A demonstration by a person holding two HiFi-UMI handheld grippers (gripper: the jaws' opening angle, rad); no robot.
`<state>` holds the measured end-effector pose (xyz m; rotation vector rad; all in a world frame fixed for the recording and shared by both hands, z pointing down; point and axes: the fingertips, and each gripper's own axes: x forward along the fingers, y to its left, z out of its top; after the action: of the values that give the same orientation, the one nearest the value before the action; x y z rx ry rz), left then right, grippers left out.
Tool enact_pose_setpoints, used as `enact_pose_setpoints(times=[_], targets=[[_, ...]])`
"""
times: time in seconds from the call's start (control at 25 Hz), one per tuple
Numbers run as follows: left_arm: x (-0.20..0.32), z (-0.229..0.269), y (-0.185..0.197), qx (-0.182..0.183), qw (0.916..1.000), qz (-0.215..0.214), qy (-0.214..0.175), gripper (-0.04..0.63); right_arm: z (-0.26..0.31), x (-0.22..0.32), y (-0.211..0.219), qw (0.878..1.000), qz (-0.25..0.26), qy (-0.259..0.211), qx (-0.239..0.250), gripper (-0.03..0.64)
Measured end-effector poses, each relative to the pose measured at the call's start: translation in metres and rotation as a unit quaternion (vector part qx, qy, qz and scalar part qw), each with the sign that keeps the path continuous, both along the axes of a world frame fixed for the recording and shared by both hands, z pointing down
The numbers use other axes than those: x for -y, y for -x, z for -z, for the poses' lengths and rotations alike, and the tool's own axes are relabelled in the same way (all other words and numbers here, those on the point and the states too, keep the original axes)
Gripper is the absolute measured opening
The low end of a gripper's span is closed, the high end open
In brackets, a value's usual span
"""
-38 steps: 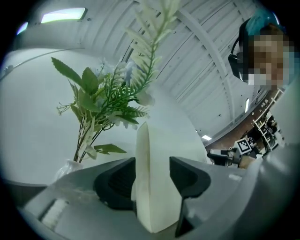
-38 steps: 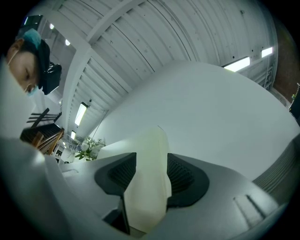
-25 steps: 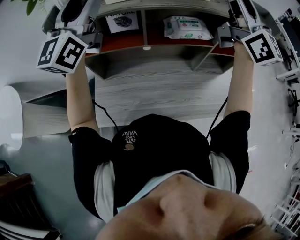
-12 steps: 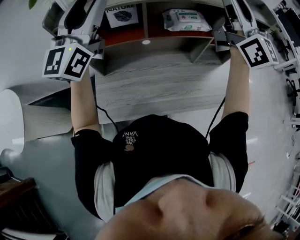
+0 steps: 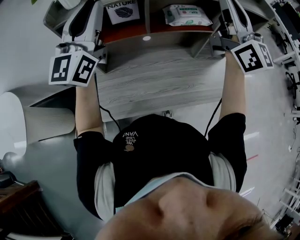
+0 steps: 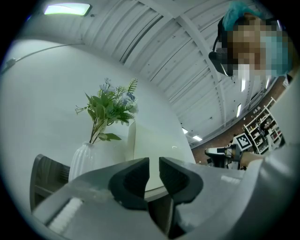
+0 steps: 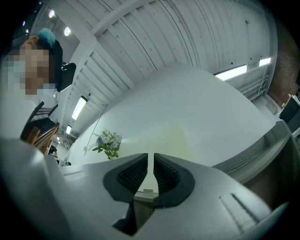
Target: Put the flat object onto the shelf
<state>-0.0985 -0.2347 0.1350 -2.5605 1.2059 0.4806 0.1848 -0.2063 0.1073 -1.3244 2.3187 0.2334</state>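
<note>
Shelf (image 5: 131,33) edge, open air beyond.
Left hand-held gripper (image 6: 154,174), right hand-held gripper (image 7: 150,169): jaws just closing, slightly apart, empty; head view crops tips.

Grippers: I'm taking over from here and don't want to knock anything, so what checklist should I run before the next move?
1. Left gripper empty: ok; its jaws have just been closing to a narrow gap, with nothing between them.
2. Right gripper empty: ok; its jaws have likewise just been closing to a narrow gap, with nothing between them.
3. Flat object on the shelf: cannot tell; a NATURE card stands in the left compartment, but whether that is it is unclear.
4. Wet wipes pack clear of both grippers: ok; it lies in the right compartment.
5. Vase upright: ok; it stands ahead of the left gripper.
</note>
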Motion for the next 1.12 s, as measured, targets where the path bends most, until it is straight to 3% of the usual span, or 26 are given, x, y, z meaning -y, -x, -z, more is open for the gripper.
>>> enact_pose_setpoints(times=[0.24, 0.56, 1.12], targets=[[-0.006, -0.016, 0.003, -0.001, 0.9999, -0.007, 0.012, 0.009, -0.018, -0.012, -0.001, 1.000, -0.024, 0.012, 0.012, 0.000], [-0.013, -0.038, 0.011, -0.008, 0.9994, -0.016, 0.028, 0.002, -0.051, -0.024, 0.008, 0.998, -0.032, 0.040, 0.027, 0.000], [-0.019, -0.105, 0.021, 0.021, 0.9957, -0.018, 0.088, 0.002, -0.111, -0.047, 0.035, 0.995, -0.049, 0.082, 0.015, 0.000]])
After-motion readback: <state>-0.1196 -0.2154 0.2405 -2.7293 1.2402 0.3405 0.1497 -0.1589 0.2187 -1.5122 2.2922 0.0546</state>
